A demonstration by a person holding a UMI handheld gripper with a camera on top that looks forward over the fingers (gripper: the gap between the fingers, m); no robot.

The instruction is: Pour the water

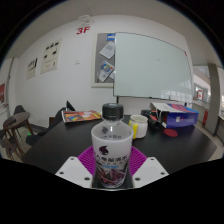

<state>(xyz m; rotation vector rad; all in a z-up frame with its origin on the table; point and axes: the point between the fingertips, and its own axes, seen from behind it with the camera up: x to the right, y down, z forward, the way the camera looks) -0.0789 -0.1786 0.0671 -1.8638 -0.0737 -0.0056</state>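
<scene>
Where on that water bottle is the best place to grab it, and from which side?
Around its labelled middle, from the sides. The bottle stands upright on the table, round and straight-walled there, narrowing toward the cap. It already sits between the hand-held gripper fingers, so closing them level should hold it squarely.

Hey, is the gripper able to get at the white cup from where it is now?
Probably not directly: the water bottle stands between the gripper jaws, filling the space ahead, and the white cup sits beyond it on the dark table. Whether the jaws already press the bottle is unclear.
</scene>
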